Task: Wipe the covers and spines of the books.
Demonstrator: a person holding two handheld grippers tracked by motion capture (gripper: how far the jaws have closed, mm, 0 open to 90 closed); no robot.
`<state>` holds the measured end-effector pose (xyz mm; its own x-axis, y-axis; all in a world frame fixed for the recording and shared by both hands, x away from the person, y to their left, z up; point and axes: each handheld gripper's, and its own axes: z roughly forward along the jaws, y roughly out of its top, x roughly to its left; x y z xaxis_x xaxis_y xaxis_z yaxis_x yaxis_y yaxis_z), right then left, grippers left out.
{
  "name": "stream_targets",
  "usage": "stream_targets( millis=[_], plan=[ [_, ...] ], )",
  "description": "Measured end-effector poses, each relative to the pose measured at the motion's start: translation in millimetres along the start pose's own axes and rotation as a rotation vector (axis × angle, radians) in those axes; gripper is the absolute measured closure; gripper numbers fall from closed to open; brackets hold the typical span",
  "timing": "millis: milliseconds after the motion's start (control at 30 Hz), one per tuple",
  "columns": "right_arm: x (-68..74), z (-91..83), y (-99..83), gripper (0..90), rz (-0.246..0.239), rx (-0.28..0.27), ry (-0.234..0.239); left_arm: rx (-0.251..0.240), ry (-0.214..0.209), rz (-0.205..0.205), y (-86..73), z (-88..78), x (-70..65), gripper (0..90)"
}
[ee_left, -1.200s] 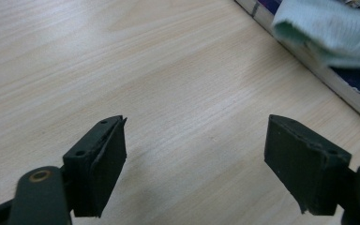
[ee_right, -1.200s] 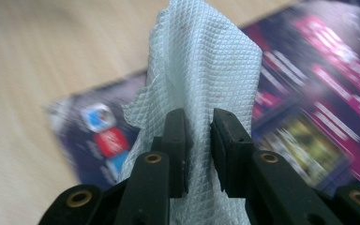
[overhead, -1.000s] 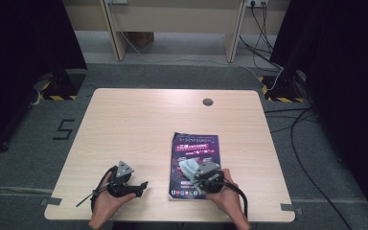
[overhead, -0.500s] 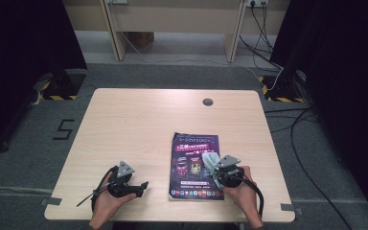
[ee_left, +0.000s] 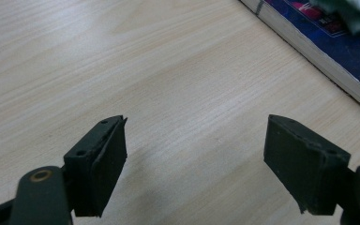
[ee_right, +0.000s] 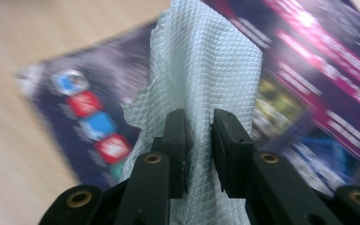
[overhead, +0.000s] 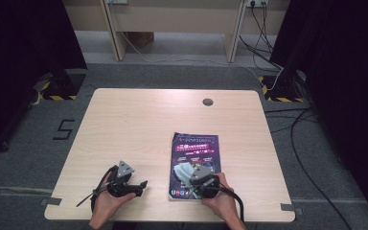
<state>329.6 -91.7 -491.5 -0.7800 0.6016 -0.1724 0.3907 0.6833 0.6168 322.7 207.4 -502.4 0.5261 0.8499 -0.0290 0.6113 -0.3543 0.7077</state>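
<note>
One claw is at work here — the right claw (ee_right: 199, 126) has its jaws pinched narrow on a tissue (ee_right: 201, 70), which stands up between them and hangs over a book (overhead: 193, 165). By my judgement the task is wiping the book's cover with this tissue: the grasp is already done, and the wiping itself is in hand or just beginning, because the tissue sits on the near part of the cover while the far part is not reached. How much of the cover is wiped I cannot tell.

The book lies flat and closed on the surface (overhead: 139, 124), near its front edge and right of the middle, with the long side pointing away from the person. Its cover is dark blue and purple with pink letters and small coloured icons.

The tissue is pale, thin and crumpled, with a fine diamond pattern and a torn edge — it will bend easily.

The left claw (overhead: 136, 184) stands wide with nothing between the jaws, just above the bare surface near the front edge, left of the book.
</note>
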Motion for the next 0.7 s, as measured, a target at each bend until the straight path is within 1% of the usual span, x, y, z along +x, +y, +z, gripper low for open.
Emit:
stream_targets(
  millis=[67, 100, 167, 233, 300, 367, 400, 433, 500, 600, 700],
  plan=[
    [13.5, 2.3, 6.0, 76.2, -0.034, -0.009, 0.022, 0.002, -0.001, 0.004, 0.0, 0.3, 0.2, 21.1],
    [17.9, 3.0, 8.0, 76.2, -0.043, -0.011, 0.030, 0.004, 0.000, 0.004, 0.0, 0.4, 0.1, 21.0],
    [29.6, 5.7, 14.1, 76.4, -0.079, -0.013, 0.033, 0.008, 0.000, 0.002, -0.2, 0.8, 0.1, 21.1],
    [36.2, 7.2, 18.5, 76.5, -0.097, -0.017, 0.055, 0.006, 0.001, -0.002, -0.4, 0.9, 0.2, 21.0],
    [43.2, 8.7, 22.4, 76.5, -0.109, -0.022, 0.061, 0.008, 0.006, -0.003, -0.3, 0.7, 1.0, 21.0],
    [50.1, 9.9, 25.5, 76.4, -0.110, -0.025, 0.085, 0.010, 0.015, 0.003, -0.4, 0.8, 1.2, 21.0],
    [52.1, 10.5, 26.7, 76.5, -0.130, -0.031, 0.089, 0.011, 0.019, 0.007, -0.3, 0.7, 1.1, 21.0],
    [53.9, 10.4, 27.5, 76.5, -0.139, -0.030, 0.083, 0.013, 0.023, 0.013, -0.1, 0.5, 1.4, 21.1],
    [57.3, 11.2, 29.3, 76.5, -0.146, -0.034, 0.095, 0.014, 0.024, 0.009, -0.2, 0.4, 1.8, 21.0],
    [61.0, 11.3, 31.0, 76.5, -0.157, -0.036, 0.099, 0.014, 0.025, 0.008, -0.3, 0.2, 2.7, 21.0],
    [60.4, 11.7, 31.4, 76.3, -0.164, -0.040, 0.112, 0.014, 0.023, 0.008, -0.4, 0.2, 2.3, 21.0]
  ],
)
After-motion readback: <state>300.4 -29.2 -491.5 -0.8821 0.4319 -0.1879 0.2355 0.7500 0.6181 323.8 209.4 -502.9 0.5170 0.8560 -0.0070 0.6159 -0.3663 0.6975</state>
